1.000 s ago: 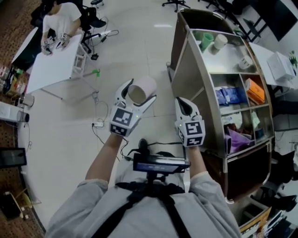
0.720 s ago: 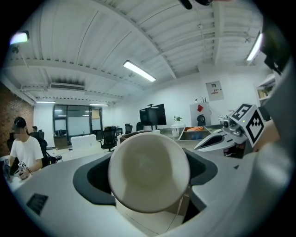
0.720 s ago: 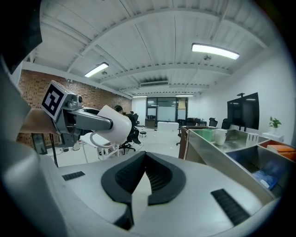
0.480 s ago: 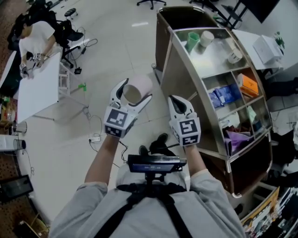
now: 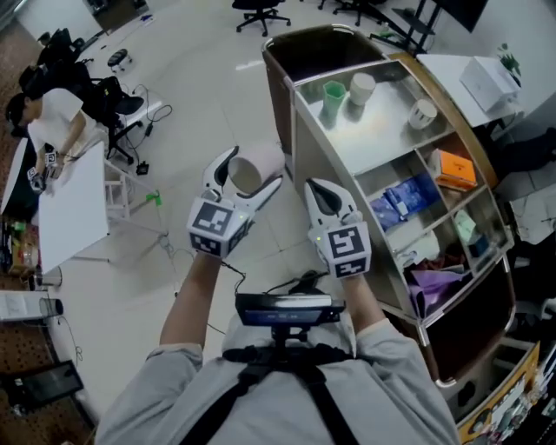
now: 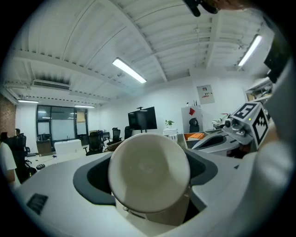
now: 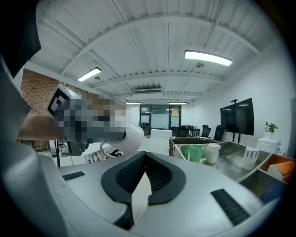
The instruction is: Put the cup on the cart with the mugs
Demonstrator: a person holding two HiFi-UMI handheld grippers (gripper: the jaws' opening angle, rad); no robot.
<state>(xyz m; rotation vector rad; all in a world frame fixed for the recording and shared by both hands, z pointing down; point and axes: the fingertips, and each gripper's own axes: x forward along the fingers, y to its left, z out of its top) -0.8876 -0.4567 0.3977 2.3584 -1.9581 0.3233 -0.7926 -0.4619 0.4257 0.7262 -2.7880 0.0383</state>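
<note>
My left gripper (image 5: 246, 176) is shut on a white cup (image 5: 261, 160), held on its side in the air over the floor. In the left gripper view the cup (image 6: 149, 170) fills the space between the jaws of the left gripper (image 6: 148, 183). The right gripper (image 5: 318, 191) hangs beside it, nearer the cart, shut with nothing in it; its jaws meet (image 7: 144, 161). The steel cart (image 5: 382, 139) stands to the right. Its top shelf bears a green cup (image 5: 334, 97), a white cup (image 5: 360, 87) and a white mug (image 5: 422, 112).
The cart's lower compartments hold blue packs (image 5: 391, 205), an orange box (image 5: 453, 169) and a purple bag (image 5: 439, 283). A person (image 5: 54, 120) sits at a white table (image 5: 71, 207) at the far left. Office chairs (image 5: 261, 12) stand at the back, and cables lie on the floor.
The view has swung, so the cart now lies nearer and more to the middle. Both grippers keep their pose, and the cup stays in the left one.
</note>
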